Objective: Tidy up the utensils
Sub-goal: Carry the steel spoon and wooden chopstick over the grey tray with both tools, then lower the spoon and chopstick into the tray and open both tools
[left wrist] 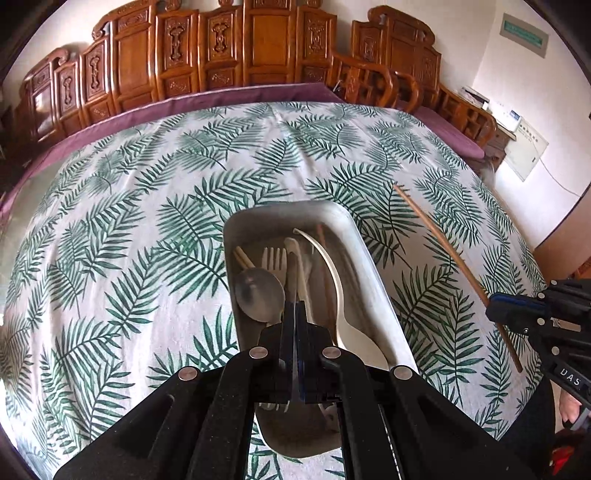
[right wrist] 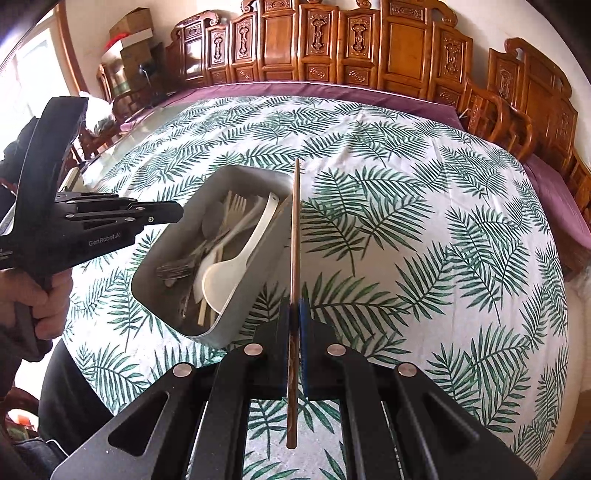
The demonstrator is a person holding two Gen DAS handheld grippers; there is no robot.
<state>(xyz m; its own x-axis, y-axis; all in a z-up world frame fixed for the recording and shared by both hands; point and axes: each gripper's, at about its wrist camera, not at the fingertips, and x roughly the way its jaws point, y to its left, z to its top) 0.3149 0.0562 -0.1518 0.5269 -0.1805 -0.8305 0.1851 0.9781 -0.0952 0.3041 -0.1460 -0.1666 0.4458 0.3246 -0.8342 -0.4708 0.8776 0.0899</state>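
Note:
A grey rectangular tray (left wrist: 373,273) (right wrist: 168,236) sits on the leaf-print tablecloth. It holds a metal spoon (left wrist: 258,291), a pale fork (left wrist: 274,258), a white serving spoon (left wrist: 340,288) (right wrist: 229,269), chopsticks and other cutlery. My left gripper (left wrist: 295,308) (right wrist: 179,214) hovers over the tray's near end, shut, with nothing visibly held. To the right of the tray, my right gripper (right wrist: 295,308) (left wrist: 493,308) is shut on a long brown chopstick (right wrist: 294,229) (left wrist: 439,240). The chopstick is held above the cloth and its far tip reaches past the tray's far right corner.
The tablecloth (right wrist: 406,221) covers a large table with a purple edge (left wrist: 184,105) at the far side. Carved wooden chairs and panels (left wrist: 258,48) line the far side and the right. A person's hand (right wrist: 48,302) grips the left tool. Boxes (right wrist: 129,33) stand at the back left.

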